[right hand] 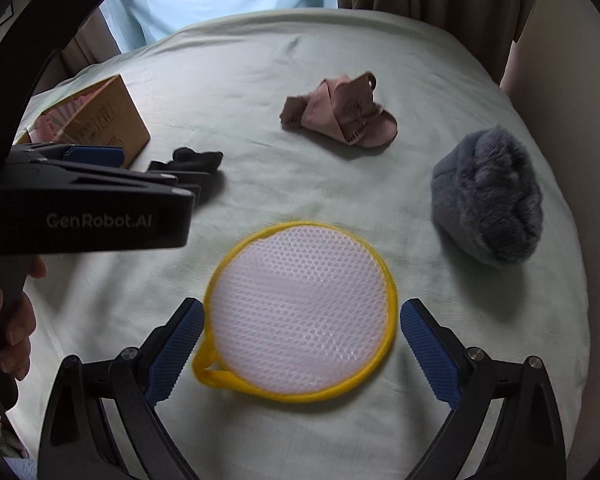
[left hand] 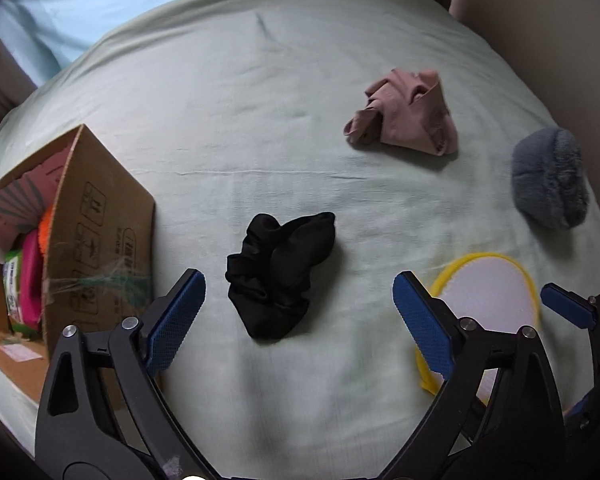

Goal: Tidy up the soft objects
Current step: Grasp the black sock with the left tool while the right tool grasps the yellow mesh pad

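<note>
My left gripper [left hand: 298, 312] stands wide open with nothing between its blue pads, hovering over the pale green bedsheet [left hand: 260, 140]. The black garment [left hand: 280, 276] lies crumpled on the sheet right in the gap between my left fingers, untouched as far as I can tell. My right gripper [right hand: 302, 344] is spread wide too, holding nothing; its pads flank the round yellow-rimmed mesh pad [right hand: 300, 312], which lies flat on the sheet to the right of the black garment. Beyond the black garment and to its right sits the folded pink cloth [left hand: 408, 120]. The fluffy grey item [left hand: 550, 184] rests farther right, near the sheet's edge. Left of the black garment stands the open cardboard box [left hand: 100, 240], with pink, orange and green items inside.
</note>
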{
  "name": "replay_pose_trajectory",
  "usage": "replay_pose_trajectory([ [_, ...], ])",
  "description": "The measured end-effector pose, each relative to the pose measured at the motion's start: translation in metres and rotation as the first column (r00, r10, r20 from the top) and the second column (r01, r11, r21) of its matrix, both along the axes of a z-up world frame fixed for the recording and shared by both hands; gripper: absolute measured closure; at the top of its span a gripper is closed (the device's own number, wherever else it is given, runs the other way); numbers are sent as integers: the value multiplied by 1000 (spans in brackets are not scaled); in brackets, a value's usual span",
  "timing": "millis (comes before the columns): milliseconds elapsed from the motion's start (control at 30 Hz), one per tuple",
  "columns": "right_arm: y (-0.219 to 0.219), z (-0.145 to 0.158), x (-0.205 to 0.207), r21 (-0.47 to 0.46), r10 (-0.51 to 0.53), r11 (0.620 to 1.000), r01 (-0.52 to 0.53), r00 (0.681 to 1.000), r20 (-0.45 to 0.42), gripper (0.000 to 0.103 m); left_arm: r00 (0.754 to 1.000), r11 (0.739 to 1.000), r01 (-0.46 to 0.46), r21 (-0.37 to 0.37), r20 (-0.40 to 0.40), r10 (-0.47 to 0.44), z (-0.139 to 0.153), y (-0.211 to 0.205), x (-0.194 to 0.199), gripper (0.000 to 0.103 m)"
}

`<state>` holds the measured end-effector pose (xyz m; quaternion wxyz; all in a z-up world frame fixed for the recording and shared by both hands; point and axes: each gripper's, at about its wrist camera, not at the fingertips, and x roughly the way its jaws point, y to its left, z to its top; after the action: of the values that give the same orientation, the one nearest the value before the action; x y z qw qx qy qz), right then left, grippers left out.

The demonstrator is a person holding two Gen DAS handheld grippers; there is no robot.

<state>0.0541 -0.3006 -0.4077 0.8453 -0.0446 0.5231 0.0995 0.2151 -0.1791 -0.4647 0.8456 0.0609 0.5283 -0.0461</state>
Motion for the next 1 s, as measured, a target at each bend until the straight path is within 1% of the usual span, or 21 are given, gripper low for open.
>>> replay_pose_trajectory([
  [100, -2, -8, 6, -12, 4, 1000, -4, 1000, -9, 5, 1000, 1000, -16, 7, -9, 16, -14, 2, 9, 8],
  [233, -6, -15, 8, 18, -11, 1000, 12, 1000, -24, 5, 999, 999, -27, 24, -20, 28, -30, 7, 17, 9],
  [267, -5, -17, 6, 10, -11, 1000, 11, 1000, -19, 5, 999, 999, -33, 25, -27, 33, -34, 8, 19, 11],
  [300, -3, -16, 5, 1, -10, 1000, 10, 1000, -12, 5, 999, 999, -38, 23, -34, 38, -37, 10, 20, 16],
  [333, -1, -16, 4, -10, -11, 1000, 11, 1000, -4, 5, 998, 999, -38, 17, -40, 39, -40, 11, 21, 18],
  [400, 3, -14, 1, -44, -11, 999, 12, 1000, 23, 5, 998, 999, -33, -11, -50, 32, -43, 14, 21, 19],
  [467, 7, -16, 1, -67, 0, 998, 2, 999, 35, 5, 999, 999, -25, -20, -48, 24, -45, 15, 23, 22],
  [567, 9, -19, 2, -60, 6, 998, -5, 999, 31, 6, 999, 1000, 1, -29, -46, -3, -45, 14, 22, 28],
  [600, 9, -20, 3, -58, 8, 998, -6, 999, 31, 8, 999, 999, 8, -32, -46, -10, -45, 14, 23, 33],
  [633, 10, -20, 3, -52, 14, 999, -12, 999, 30, 16, 999, 999, 15, -35, -45, -16, -44, 14, 23, 39],
  [667, 12, -19, 3, -45, 23, 999, -22, 999, 28, 23, 999, 999, 22, -38, -45, -24, -44, 14, 23, 43],
  [700, 15, -18, 2, -50, 28, 998, -27, 999, 28, 24, 999, 999, 28, -40, -45, -29, -42, 14, 24, 51],
  [733, 18, -17, 2, -57, 34, 998, -32, 999, 30, 27, 998, 999, 32, -42, -45, -34, -41, 13, 24, 61],
  [767, 20, -16, 1, -57, 38, 998, -37, 999, 26, 32, 998, 998, 37, -45, -46, -39, -40, 13, 25, 65],
  [800, 21, -15, 1, -51, 37, 998, -36, 999, 20, 34, 998, 998, 40, -45, -47, -42, -38, 14, 25, 70],
  [867, 20, -12, 2, -28, 23, 999, -23, 1000, 0, 42, 998, 998, 42, -49, -53, -45, -35, 15, 25, 75],
  [900, 19, -11, 3, -15, 15, 1000, -16, 1000, -10, 44, 997, 998, 41, -52, -55, -44, -34, 16, 25, 77],
  [967, 17, -9, 4, 7, 8, 1000, -8, 1000, -27, 55, 997, 998, 43, -56, -59, -46, -33, 15, 27, 80],
  [1000, 18, -8, 5, 23, 5, 1000, -4, 999, -37, 58, 997, 997, 44, -58, -61, -48, -32, 15, 27, 81],
])
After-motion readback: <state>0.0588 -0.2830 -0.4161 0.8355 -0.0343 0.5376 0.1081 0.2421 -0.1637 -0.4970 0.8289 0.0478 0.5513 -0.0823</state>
